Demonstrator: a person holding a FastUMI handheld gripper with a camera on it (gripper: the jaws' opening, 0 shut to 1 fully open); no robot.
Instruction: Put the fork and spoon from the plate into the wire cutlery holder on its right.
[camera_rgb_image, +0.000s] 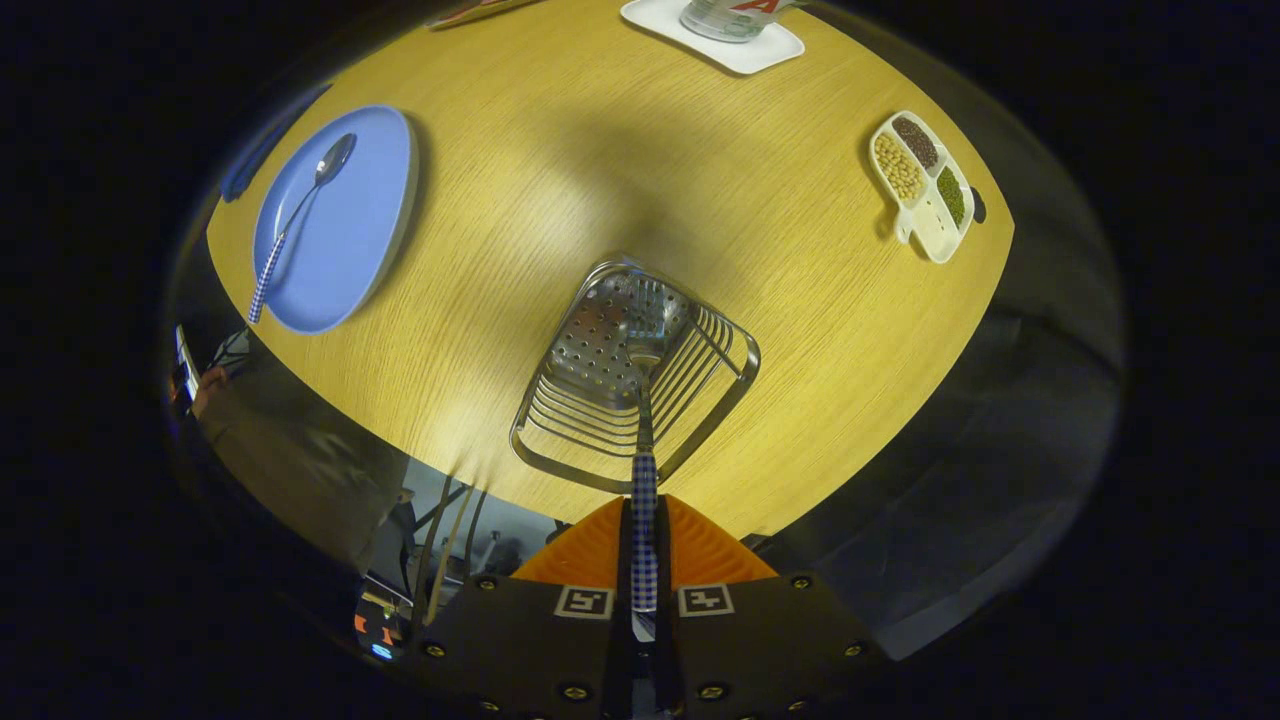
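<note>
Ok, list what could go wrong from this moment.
1. The fork, clamped by its checked handle in the hand-held gripper, has its head just inside the wire cutlery holder; it could catch on the wires.
2. The holder sits close to the table edge, so a push might shift it.
3. The spoon remains on the blue plate.

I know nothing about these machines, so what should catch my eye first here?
First, the claw, its two fingers pressed on the checked handle of a fork whose metal end reaches down into the wire cutlery holder just ahead. Next, the blue plate off to the holder's left on the wooden table, with a spoon lying across it. Beyond the holder to its right sits a small divided dish of beans.
</note>
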